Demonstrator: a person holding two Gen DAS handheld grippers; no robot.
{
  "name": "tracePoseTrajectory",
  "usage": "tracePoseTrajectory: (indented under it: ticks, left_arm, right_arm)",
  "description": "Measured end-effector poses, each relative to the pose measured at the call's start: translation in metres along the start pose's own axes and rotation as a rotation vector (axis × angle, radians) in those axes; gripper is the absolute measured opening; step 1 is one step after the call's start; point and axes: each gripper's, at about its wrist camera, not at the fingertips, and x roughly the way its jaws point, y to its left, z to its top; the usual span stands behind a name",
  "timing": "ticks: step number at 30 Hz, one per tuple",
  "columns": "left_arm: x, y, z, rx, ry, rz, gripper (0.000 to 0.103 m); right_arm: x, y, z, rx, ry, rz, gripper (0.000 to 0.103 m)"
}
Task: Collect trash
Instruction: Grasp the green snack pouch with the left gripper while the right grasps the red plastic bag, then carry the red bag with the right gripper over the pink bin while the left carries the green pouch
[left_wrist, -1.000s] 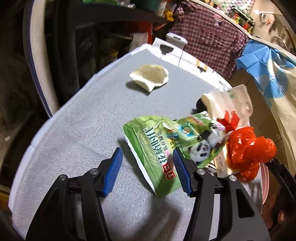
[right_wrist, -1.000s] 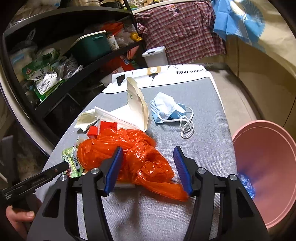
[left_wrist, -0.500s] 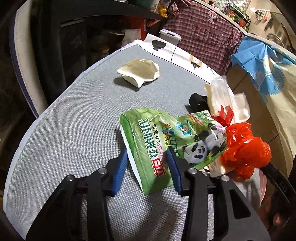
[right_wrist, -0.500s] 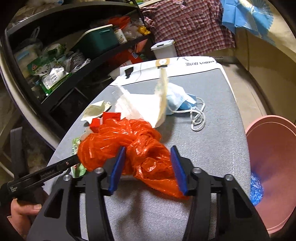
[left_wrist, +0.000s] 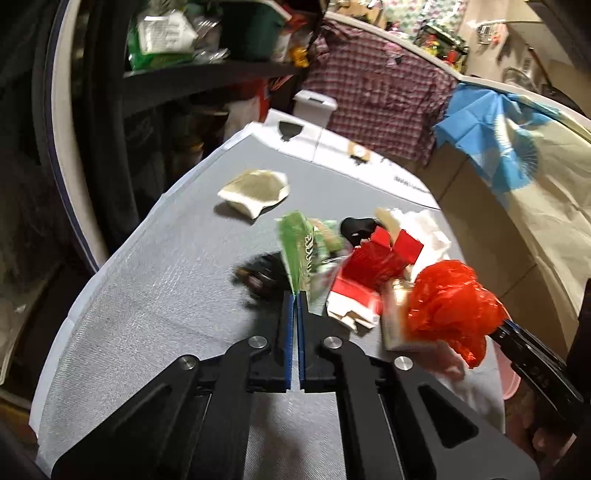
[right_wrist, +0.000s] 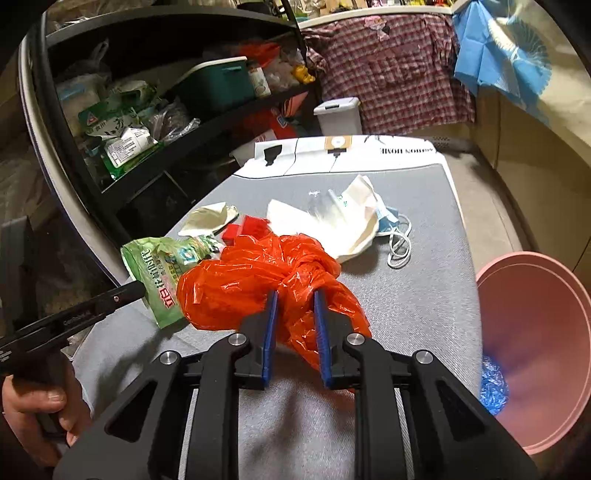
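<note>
Ahead of our left gripper (left_wrist: 295, 295), whose jaws have just been closing, one green snack packet (left_wrist: 301, 251) is pinched at its near corner and lifted edge-on above the grey table (left_wrist: 147, 302). Beyond and right of the tips we count one red-and-white carton (left_wrist: 365, 280), one orange plastic bag (left_wrist: 450, 306) and, farther off to the left, one crumpled paper wrapper (left_wrist: 255, 192). A dark object under the packet is too blurred to name.

Between our right gripper's (right_wrist: 294, 302) blue pads (right_wrist: 271, 325) the orange plastic bag (right_wrist: 258, 280) is squeezed; these jaws too have just been closing. Right of this tool stands one pink bucket (right_wrist: 535, 332), cut off by the frame edge, with a crumpled blue item (right_wrist: 493, 384) in its bottom. Past the bag we see one white paper bag (right_wrist: 332, 221) and one blue face mask (right_wrist: 391, 218), partly hidden behind it. To the left, the green packet (right_wrist: 159, 269) hangs from the other tool's tip, held by a hand (right_wrist: 33, 413).
</note>
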Motion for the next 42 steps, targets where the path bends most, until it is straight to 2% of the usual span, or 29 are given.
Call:
tracePoseTrajectory:
  ticks: [22,42]
  left_arm:
    - [-0.056,-0.029,0.0,0.109,-0.129,-0.057,0.001]
    - [-0.077,-0.048,-0.007,0.155,-0.141,-0.108,0.0]
  right_arm:
    - [-0.056,-0.007,-0.002,0.053,-0.103,-0.094,0.019]
    - [-0.102,-0.009,0.009,0.048,-0.159,-0.181,0.019]
